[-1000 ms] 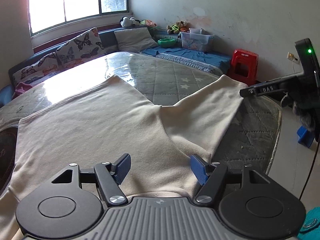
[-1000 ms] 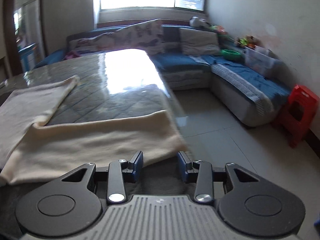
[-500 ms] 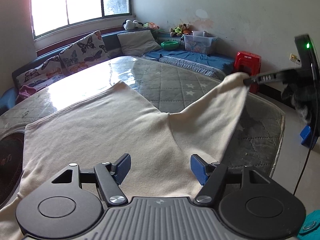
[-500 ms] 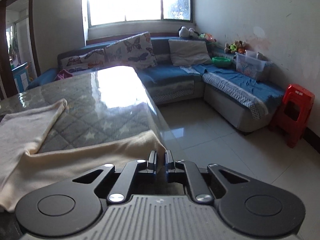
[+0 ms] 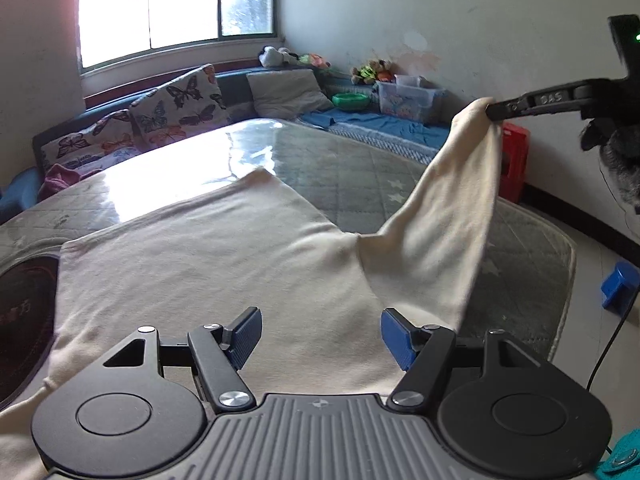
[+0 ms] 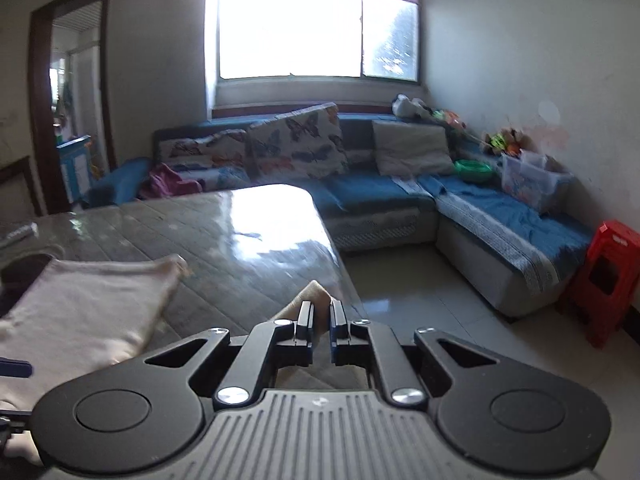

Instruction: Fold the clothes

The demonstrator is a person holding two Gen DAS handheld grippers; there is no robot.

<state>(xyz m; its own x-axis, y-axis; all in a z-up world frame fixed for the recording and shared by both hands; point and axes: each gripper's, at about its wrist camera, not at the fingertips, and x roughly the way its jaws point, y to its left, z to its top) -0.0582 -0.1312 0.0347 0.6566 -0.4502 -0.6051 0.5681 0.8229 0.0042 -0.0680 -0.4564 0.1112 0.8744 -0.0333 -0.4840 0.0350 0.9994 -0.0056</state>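
A cream-coloured garment lies spread flat on the quilted table. Its right sleeve is pulled up off the table. My right gripper is shut on the sleeve's end; in the left wrist view it shows as dark fingers pinching the cuff at the upper right. My left gripper hovers open just above the garment's near edge, its blue pads wide apart with only flat cloth under them. The garment's body also shows at the left of the right wrist view.
The table's rounded right edge drops to a tiled floor. A blue corner sofa with cushions runs along the far walls. A red stool stands by the wall. A dark round patch shows on the table at the left.
My right gripper closed on the sleeve's end and lifted it well above the table, so the sleeve now hangs stretched up. My left gripper stayed open over the garment's near edge.
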